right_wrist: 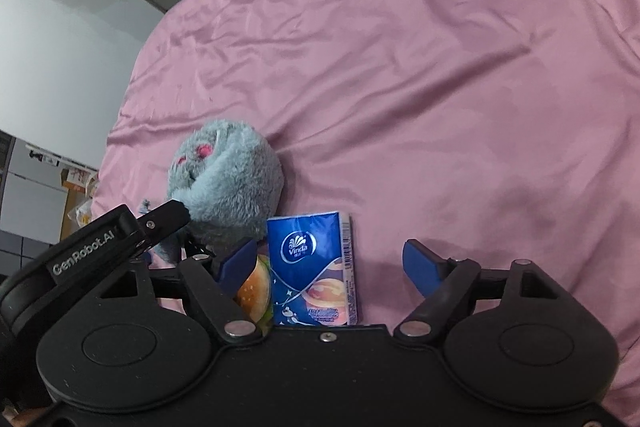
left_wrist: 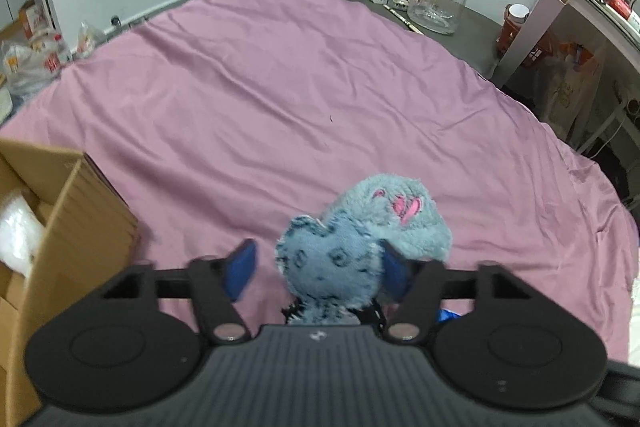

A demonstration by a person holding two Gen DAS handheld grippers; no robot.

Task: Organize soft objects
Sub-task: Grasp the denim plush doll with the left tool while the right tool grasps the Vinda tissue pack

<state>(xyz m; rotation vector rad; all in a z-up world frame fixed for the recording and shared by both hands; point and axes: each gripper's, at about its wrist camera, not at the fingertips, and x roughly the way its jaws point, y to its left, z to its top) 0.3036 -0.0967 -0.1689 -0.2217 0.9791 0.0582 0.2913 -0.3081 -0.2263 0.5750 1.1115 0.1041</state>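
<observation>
My left jaws (left_wrist: pixel 318 267) stand part-open around the grey plush toy (left_wrist: pixel 360 247); my right jaws (right_wrist: pixel 332 265) gape astride the tissue pack (right_wrist: pixel 312 267).

**Pink sheet & what's on it**

Surface w/ wrinkled pink sheet (left_wrist: pixel 280 99). Grey plush toy (right_wrist: pixel 228 183) lies on it, ahead-left of right gripper (right_wrist: pixel 330 261). Blue tissue pack (right_wrist: pixel 316 267) flat betw. its open jaws. Cardboard box (left_wrist: pixel 76 227) left of left gripper (left_wrist: pixel 318 267).

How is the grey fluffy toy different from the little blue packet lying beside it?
The plush toy is grey, fuzzy and rounded; the tissue packet is blue, glossy, flat and printed. The toy is much bulkier than the packet. Both lie on the pink sheet.
</observation>
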